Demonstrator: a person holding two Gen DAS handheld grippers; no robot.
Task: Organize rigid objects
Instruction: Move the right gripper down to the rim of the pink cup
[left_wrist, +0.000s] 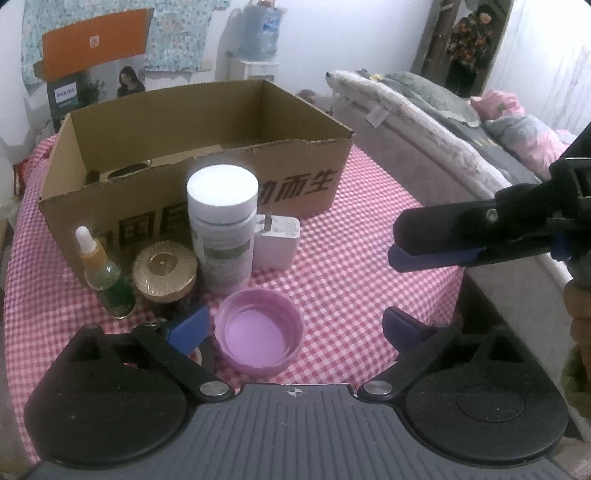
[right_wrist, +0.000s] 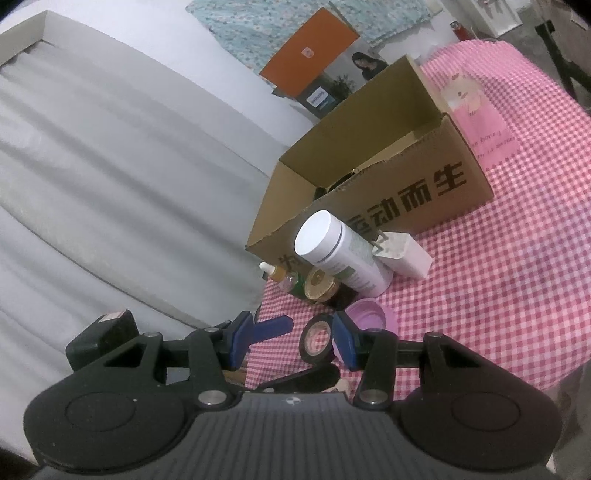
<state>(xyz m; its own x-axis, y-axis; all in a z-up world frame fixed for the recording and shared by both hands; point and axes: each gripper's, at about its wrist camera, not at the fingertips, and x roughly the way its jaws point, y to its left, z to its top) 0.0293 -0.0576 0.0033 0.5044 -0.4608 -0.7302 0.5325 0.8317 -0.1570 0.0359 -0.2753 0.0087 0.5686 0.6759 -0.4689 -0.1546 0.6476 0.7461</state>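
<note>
Left wrist view: left gripper level, jaws spread around pink cap; right gripper jaws parted.

The carton carries large black Chinese characters on its front; in the right wrist view "动而生" reads clearly. Behind it, a dark box shows "PHILIPS". The bottle has a label, and the pink cloth patch has writing, probably too blurred to read.

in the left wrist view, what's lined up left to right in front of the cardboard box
dropper bottle → gold-lidded jar → white bottle → white charger. The pink cap lies nearer the camera, between the open left gripper's fingers, so it is not part of that row.
</note>
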